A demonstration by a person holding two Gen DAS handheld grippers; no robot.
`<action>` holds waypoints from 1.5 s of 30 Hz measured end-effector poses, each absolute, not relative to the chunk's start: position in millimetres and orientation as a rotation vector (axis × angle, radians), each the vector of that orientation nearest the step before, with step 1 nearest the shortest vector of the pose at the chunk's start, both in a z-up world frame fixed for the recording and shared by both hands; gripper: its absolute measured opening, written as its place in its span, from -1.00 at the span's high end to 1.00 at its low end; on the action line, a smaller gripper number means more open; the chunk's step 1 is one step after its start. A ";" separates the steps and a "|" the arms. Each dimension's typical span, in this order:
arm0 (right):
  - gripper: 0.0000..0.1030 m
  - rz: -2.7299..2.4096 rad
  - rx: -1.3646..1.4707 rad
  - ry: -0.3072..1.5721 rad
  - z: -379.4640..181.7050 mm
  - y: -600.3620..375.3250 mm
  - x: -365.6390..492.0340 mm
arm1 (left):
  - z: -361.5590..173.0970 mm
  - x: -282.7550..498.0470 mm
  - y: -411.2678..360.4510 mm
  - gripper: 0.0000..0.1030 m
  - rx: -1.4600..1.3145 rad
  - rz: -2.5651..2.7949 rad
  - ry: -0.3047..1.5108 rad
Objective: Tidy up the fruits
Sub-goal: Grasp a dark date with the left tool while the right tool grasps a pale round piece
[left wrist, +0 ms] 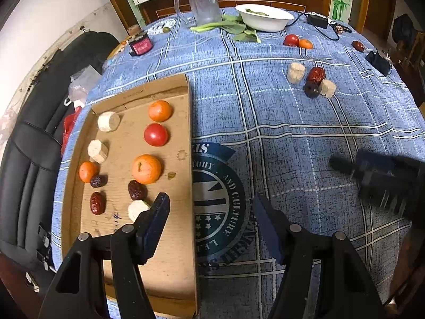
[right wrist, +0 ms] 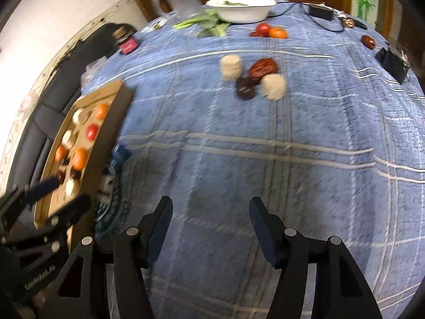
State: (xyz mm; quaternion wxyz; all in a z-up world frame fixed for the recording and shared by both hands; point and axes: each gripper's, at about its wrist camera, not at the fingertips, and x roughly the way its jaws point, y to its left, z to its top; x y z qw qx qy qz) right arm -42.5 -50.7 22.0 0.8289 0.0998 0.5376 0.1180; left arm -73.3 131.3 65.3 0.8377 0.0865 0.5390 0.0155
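Only leftward, stained cardboard tray [left wrist: 170, 239] floor

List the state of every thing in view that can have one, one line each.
left gripper: open, empty, over the tray edge.
right gripper: open, empty, above bare tablecloth.
cardboard tray: flat on the table, partly filled with fruit.
glass pitcher: upright, looks empty.
white bowl: upright, holds some greens.
red-labelled jar: upright, lid on.
leafy greens: loose on the cloth beside the bowl.
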 end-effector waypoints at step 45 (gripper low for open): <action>0.43 0.162 0.231 1.078 22.7 -95.4 46.3 | 44.8 -20.9 72.4 -0.25 0.294 -0.036 1.128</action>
